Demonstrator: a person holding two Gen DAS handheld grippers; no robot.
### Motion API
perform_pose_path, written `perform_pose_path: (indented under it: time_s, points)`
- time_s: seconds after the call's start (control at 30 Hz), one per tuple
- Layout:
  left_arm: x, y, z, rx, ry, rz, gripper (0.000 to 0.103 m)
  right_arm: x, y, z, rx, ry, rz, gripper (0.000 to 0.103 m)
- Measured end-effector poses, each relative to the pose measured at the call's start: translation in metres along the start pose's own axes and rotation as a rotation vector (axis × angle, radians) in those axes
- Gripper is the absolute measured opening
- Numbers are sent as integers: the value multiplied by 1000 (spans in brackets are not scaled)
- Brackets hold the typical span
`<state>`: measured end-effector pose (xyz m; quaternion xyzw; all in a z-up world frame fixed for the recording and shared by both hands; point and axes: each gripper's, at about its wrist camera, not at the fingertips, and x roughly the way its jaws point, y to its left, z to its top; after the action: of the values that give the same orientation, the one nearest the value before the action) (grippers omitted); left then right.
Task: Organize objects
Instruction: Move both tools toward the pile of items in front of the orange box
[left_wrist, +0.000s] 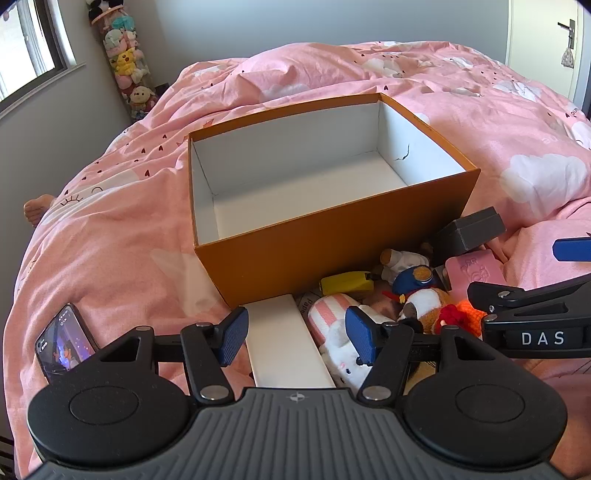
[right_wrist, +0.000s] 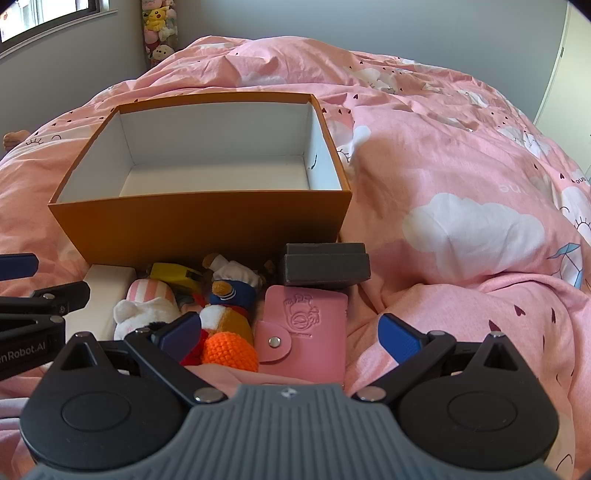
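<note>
Grippers (left_wrist: 295, 334) before orange box (left_wrist: 332, 254) (bare inside)

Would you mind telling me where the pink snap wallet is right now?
In the right wrist view the pink snap wallet lies on the bedspread between the open right gripper's fingers, just in front of the grey box and right of the orange crochet toy.

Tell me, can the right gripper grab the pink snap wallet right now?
Probably yes. The right gripper hangs just above the pink embossed snap wallet with its jaws wide open and empty. The wallet lies flat on top, nothing covering it, though the orange crocheted toy sits close beside it.
</note>
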<state>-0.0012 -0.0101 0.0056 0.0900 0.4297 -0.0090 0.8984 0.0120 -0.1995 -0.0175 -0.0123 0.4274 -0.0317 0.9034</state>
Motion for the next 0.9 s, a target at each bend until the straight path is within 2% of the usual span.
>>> perform_pose_path:
  time_s: [0.3, 0.53, 0.63, 0.73, 0.83, 0.9]
  points:
    - [0, 0, 0, 2, 1, -6, 71, -1, 0, 0, 2, -2, 1, 102]
    - [-2, 23, 7, -37, 13, -65, 71, -2, -3, 4, 19, -16, 48, 102]
    - [-2, 39, 11, -77, 15, -87, 64, -2, -4, 8, 23, -20, 80, 101]
    - [0, 52, 15, -102, 40, -120, 59, 1, -3, 14, 11, -11, 124, 96]
    - [3, 56, 19, -95, 65, -129, 50, 4, 4, 21, -17, 10, 183, 90]
    - [8, 59, 21, -93, 75, -129, 46, 8, 10, 26, -44, 29, 236, 75]
